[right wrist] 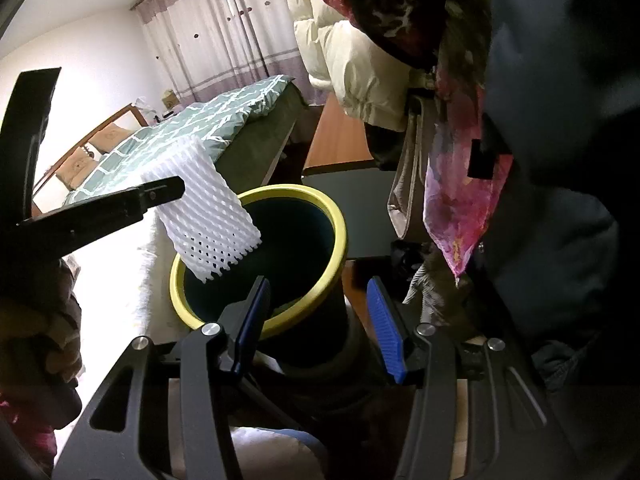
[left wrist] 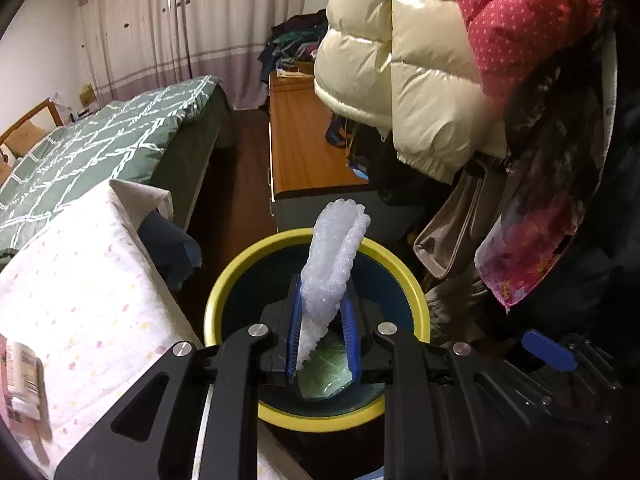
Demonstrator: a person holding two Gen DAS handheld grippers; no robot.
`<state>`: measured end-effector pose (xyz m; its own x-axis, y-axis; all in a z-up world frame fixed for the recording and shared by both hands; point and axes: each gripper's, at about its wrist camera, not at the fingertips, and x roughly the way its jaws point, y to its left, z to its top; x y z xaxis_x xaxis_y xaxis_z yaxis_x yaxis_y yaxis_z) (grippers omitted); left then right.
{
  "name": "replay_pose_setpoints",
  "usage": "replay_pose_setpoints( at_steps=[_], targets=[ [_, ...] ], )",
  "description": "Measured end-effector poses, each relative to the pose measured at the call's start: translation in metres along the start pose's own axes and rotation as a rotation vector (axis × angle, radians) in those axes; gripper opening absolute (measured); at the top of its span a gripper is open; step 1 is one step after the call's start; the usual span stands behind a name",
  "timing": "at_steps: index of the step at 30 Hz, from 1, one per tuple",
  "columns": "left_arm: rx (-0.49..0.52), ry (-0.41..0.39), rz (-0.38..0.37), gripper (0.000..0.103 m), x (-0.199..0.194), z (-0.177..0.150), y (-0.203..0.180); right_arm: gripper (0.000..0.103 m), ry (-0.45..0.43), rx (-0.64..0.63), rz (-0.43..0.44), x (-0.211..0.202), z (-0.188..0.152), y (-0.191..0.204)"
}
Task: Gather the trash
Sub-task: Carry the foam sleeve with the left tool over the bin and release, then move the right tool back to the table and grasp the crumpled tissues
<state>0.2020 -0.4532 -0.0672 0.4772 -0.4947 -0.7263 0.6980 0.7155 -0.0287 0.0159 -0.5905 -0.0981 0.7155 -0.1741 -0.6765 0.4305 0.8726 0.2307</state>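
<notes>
- The room is a bedroom: a bed with a green white-lined quilt (left wrist: 100, 140) runs off toward 10 o'clock in the left wrist view, pale curtains (left wrist: 160, 32) hang behind it, and a low wooden cabinet (left wrist: 304, 132) stands at 12 o'clock.
- A cream puffer jacket (left wrist: 400, 72) and a red dotted garment (left wrist: 520, 20) hang at 1 to 2 o'clock, with a floral scarf (left wrist: 528, 248) below them.
- A white dotted cloth (left wrist: 80, 288) covers a surface at 8 o'clock, touching the bin's side.
- The trash bin (left wrist: 224, 280), dark with a yellow rim, sits at centre, directly below the left gripper; something pale green lies in its bottom.
- The left gripper (left wrist: 322, 340) is nearly closed, its blue pads pinching the lower end of the foam fruit net (left wrist: 336, 256), which stands up over the bin's mouth.
- From the right wrist view the foam fruit net (right wrist: 208, 216) hangs at 10 o'clock, its lower edge just inside the rim.
- The right gripper (right wrist: 320, 328) stands about half open, holding nothing, beside the bin at 6 o'clock.
- The net looks very light, soft and springy; it squashes flat under the pads and should neither break nor slip.
- A pinch across the folded end, as here, seems best; being so light, it may cling to a pad or catch on the rim on release.
</notes>
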Motion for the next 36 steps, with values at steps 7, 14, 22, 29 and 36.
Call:
replay_pose_setpoints(
  at_steps=[7, 14, 22, 29, 36],
  targets=[
    [-0.009, -0.019, 0.024, 0.074, -0.007, -0.002, 0.001, 0.049, 0.011, -0.005, -0.004, 0.003, 0.001, 0.001],
    [-0.030, -0.040, 0.025, 0.088, -0.043, -0.013, 0.010, 0.049, 0.016, -0.022, -0.004, -0.001, -0.001, 0.008],
    [-0.110, -0.106, 0.068, 0.096, -0.119, -0.047, 0.049, 0.052, 0.013, -0.073, 0.023, -0.007, -0.006, 0.032],
    [-0.197, -0.183, 0.171, 0.098, -0.201, -0.092, 0.094, 0.053, 0.023, -0.142, 0.059, -0.013, -0.012, 0.068],
    [-0.325, -0.237, 0.312, 0.098, -0.277, -0.152, 0.149, 0.053, 0.038, -0.227, 0.129, -0.019, -0.022, 0.117]
  ],
)
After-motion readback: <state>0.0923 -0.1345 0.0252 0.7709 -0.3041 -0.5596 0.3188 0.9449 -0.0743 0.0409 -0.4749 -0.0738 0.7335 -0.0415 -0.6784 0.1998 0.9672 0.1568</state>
